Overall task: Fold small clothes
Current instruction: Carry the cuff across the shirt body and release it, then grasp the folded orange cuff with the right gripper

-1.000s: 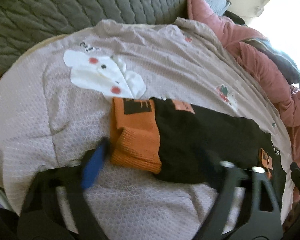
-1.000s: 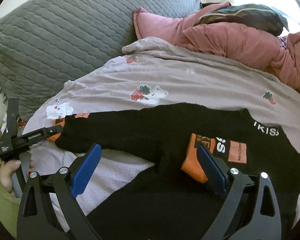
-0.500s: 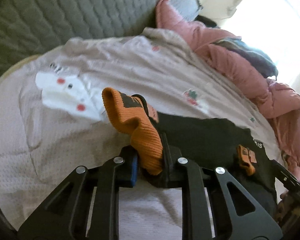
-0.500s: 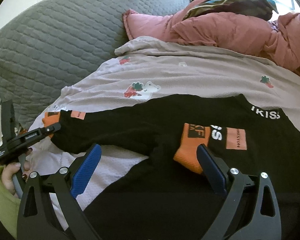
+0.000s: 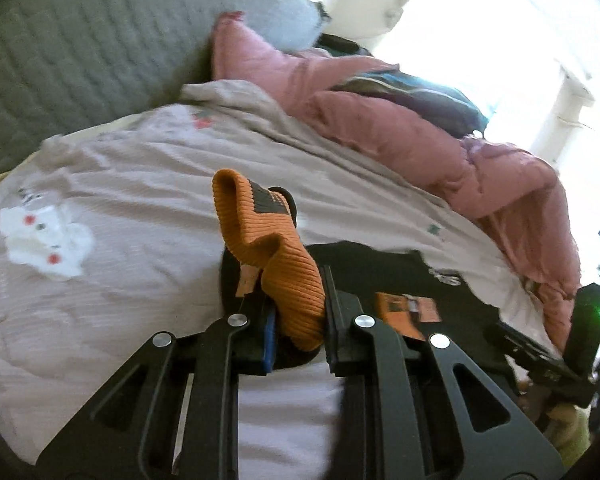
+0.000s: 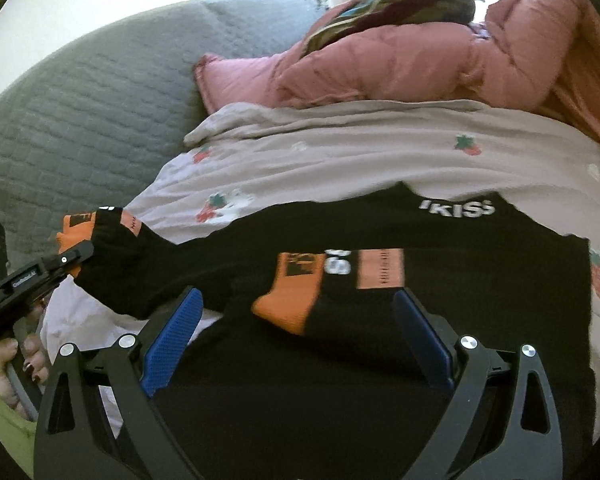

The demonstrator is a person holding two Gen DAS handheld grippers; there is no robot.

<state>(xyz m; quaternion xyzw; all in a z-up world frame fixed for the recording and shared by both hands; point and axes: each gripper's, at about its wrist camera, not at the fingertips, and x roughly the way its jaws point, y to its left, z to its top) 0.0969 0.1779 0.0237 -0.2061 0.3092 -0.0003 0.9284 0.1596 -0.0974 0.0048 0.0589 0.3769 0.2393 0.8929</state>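
A small black sweater point(image 6: 440, 280) with orange cuffs and white "KISS" lettering lies spread on a beige quilt point(image 6: 360, 156). My left gripper point(image 5: 298, 320) is shut on the orange ribbed cuff point(image 5: 276, 252) of one sleeve and holds it lifted above the quilt; the same gripper shows at the left of the right wrist view point(image 6: 66, 260). My right gripper point(image 6: 296, 328) is open, low over the sweater's body, with the other orange cuff point(image 6: 292, 300) lying folded across the chest between its blue pads.
A grey quilted pillow point(image 6: 80, 112) lies at the back left. A pink duvet point(image 6: 420, 64) with a dark striped cushion point(image 6: 392, 4) on it is piled at the back right. The quilt has a white bear print point(image 5: 44, 240).
My left gripper closed on the orange cuff and lifted it, carrying the sleeve up and to the right toward the sweater's body. My right gripper stayed open and came closer over the sweater.
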